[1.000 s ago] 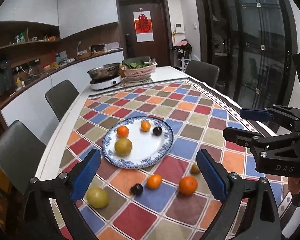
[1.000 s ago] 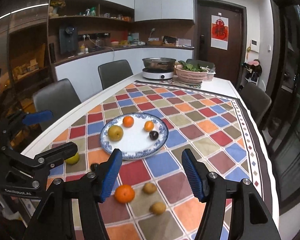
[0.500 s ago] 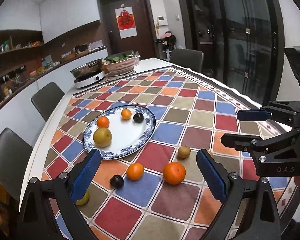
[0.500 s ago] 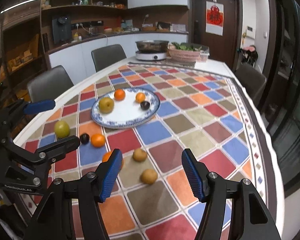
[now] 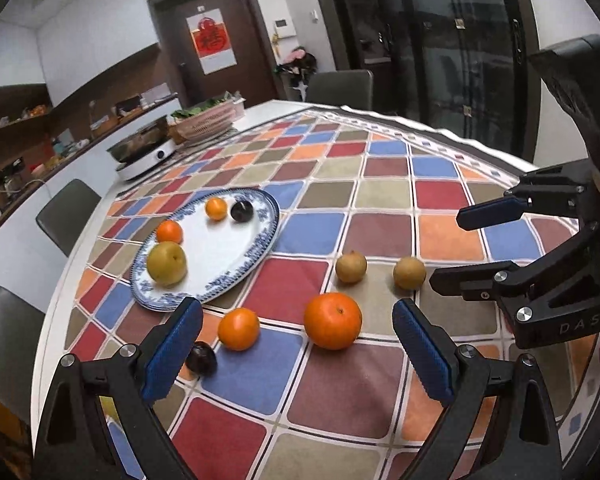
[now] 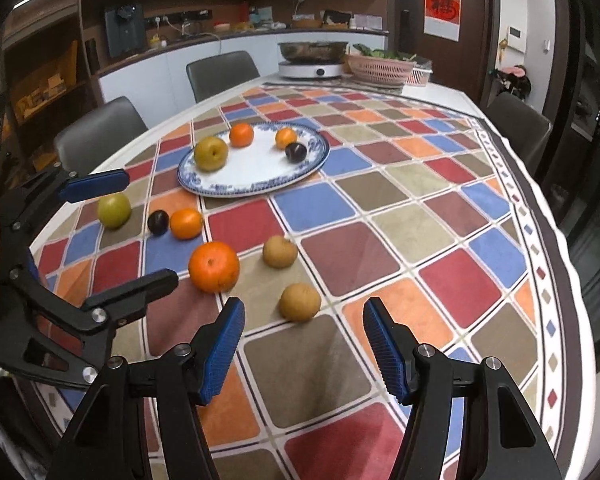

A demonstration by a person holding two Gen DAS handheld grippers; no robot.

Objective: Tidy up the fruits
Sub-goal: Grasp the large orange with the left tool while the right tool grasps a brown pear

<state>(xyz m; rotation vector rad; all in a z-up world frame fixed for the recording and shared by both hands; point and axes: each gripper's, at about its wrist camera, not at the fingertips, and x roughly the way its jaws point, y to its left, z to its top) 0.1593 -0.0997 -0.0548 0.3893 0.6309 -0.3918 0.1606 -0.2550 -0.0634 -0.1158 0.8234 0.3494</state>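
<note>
Both claws empty and gaping wide: left gripper [image 5: 296,344] angled down w/ the big orange [image 5: 333,320] sitting between and just ahead of its pads, nothing touching; right gripper [image 6: 303,344] same deal, jaws spread, nearest brown fruit [image 6: 300,302] just ahead of the gap, no contact. Plate [image 6: 312,162] sits further back on the checkered tablecloth [image 6: 420,280], already carrying a yellow-green pear [image 6: 211,153], two small oranges and a dark plum [image 6: 296,151], so I read it as the collection spot & the job as partly done. Loose stuff on the cloth, near side of the plate: big orange, small orange [image 6: 186,223], second dark plum [image 6: 158,222], green pear [image 6: 114,210] off to my left edge, 2nd brown fruit [image 6: 280,252] between the big orange & the near brown one. Jaws held wide prob bc round fruit needs clearance to straddle before closing; pitched down so pads come in around the sides rather than on top. My guess: left takes the big orange, right the near brown one, since each is lined up w/ its own claw. Risk: round fruit rolls if a pad nudges it off-centre; the cloth may damp that, can't tell.
</note>
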